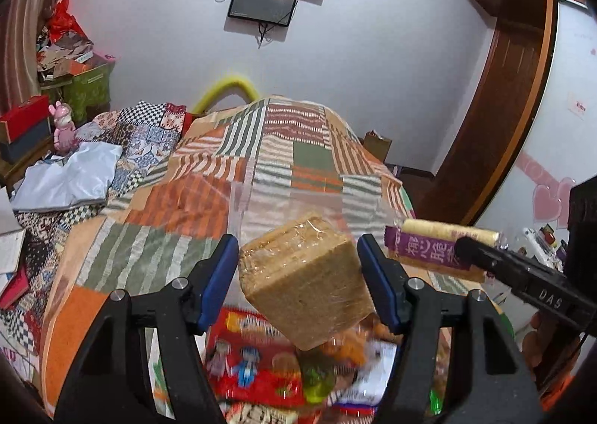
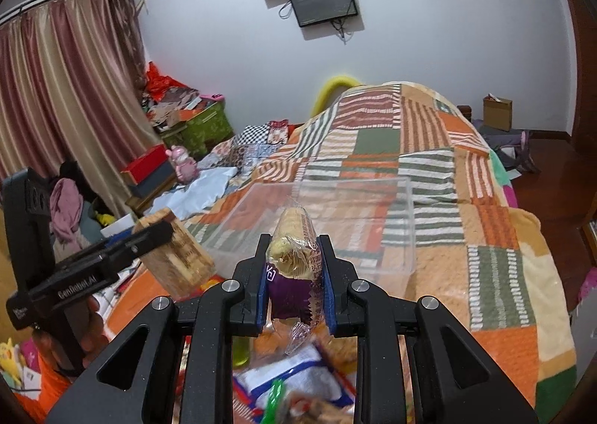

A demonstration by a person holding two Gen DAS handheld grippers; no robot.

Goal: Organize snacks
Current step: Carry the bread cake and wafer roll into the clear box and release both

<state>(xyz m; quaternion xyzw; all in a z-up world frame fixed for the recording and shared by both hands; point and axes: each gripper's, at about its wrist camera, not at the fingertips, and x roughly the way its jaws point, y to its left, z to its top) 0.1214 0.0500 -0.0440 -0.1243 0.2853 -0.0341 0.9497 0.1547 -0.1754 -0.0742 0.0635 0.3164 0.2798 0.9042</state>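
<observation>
My left gripper [image 1: 298,267] is shut on a tan block of wrapped crackers [image 1: 302,278], held above the bed; the block also shows in the right wrist view [image 2: 179,256]. My right gripper [image 2: 294,267] is shut on a purple-wrapped roll snack [image 2: 293,252], which also shows in the left wrist view [image 1: 436,246]. A clear plastic box [image 2: 328,222] sits empty on the patchwork blanket just ahead of both grippers; it shows faintly in the left wrist view [image 1: 291,203]. Loose snack packets [image 1: 257,360] lie below the grippers, blurred.
The bed's orange, green and striped blanket [image 2: 485,237] stretches ahead. Folded cloth and a checked quilt [image 1: 74,177] lie at the left. Boxes and a pink figurine [image 1: 65,127] stand by the curtain. A wardrobe [image 1: 503,88] is at the right.
</observation>
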